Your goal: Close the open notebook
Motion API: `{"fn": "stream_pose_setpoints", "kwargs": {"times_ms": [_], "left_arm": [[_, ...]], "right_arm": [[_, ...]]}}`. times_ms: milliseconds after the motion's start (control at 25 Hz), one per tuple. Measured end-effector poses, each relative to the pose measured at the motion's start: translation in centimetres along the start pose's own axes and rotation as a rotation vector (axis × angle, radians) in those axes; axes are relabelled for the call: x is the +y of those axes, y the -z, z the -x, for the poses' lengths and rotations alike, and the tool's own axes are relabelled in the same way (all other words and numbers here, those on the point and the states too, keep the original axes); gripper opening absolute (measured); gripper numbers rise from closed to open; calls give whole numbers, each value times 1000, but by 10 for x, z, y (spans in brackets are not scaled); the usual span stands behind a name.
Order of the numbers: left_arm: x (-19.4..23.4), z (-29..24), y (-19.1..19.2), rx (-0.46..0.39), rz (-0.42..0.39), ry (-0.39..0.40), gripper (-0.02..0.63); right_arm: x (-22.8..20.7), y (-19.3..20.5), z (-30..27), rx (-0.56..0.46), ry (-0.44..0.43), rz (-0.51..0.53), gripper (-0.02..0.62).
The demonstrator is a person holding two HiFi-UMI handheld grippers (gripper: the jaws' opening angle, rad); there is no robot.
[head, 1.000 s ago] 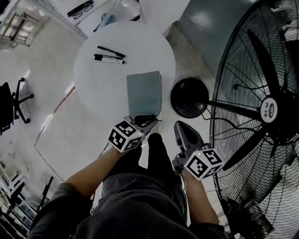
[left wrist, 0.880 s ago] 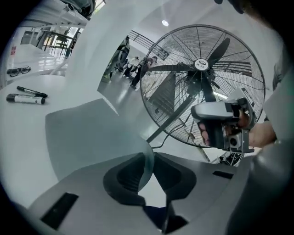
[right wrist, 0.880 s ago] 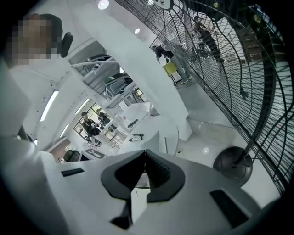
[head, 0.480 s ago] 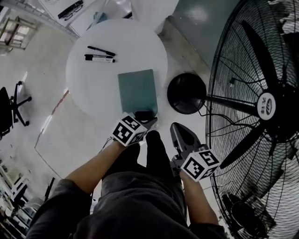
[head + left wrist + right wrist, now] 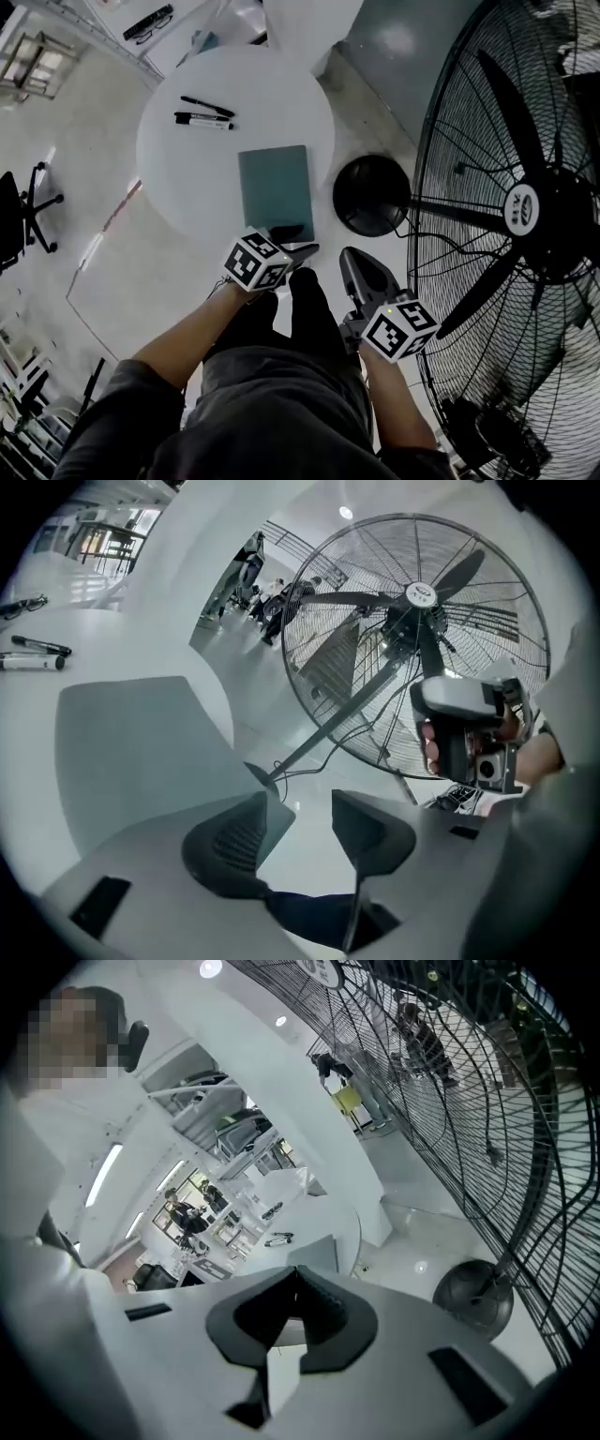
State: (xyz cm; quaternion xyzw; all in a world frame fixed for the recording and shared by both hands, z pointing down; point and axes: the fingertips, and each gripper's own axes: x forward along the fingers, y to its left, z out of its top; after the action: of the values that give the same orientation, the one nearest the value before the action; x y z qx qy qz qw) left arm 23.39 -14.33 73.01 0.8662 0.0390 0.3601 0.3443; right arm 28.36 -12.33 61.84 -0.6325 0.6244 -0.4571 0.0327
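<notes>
Left tool (image 5: 298,243), jaws just opened wider than before, empty, notebook (image 5: 275,190) closed

Notebook (image 5: 275,190) cover matt, smooth; table (image 5: 178,159) white, smooth, slight sheen; fan (image 5: 521,202): black metal wire guard.

Grey left claw (image 5: 300,803), grey right claw (image 5: 298,1274), black-and-white marker cubes (image 5: 255,262)

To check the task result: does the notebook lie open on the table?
No, the notebook lies closed on the round table, only its cover showing.
</notes>
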Motion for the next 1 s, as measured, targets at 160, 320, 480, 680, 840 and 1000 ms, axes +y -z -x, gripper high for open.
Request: {"fn": "stream_pose_setpoints", "kwargs": {"times_ms": [160,320,480,680,840,1000], "left_arm": [[-8,32,-25,-99,-27,-23,211],[-25,78,-44,-207,-45,-28,146],[-36,126,-60,-320,-50,-45,87],[-52,182,-65,-413,-68,-93,40],[-63,222,-69,-485,-76,-113,26],[-74,257,-70,-532,-96,-131,19]], "right_arm": [[14,-13,-2,-17,-27,26,20],[38,-20,1,-29,-52,49,20],[62,-24,0,-32,-88,83,21],[91,-26,4,-34,-120,122,20],[114,-30,6,-41,-149,154,21],[136,-33,8,-47,-170,178,20]]}}
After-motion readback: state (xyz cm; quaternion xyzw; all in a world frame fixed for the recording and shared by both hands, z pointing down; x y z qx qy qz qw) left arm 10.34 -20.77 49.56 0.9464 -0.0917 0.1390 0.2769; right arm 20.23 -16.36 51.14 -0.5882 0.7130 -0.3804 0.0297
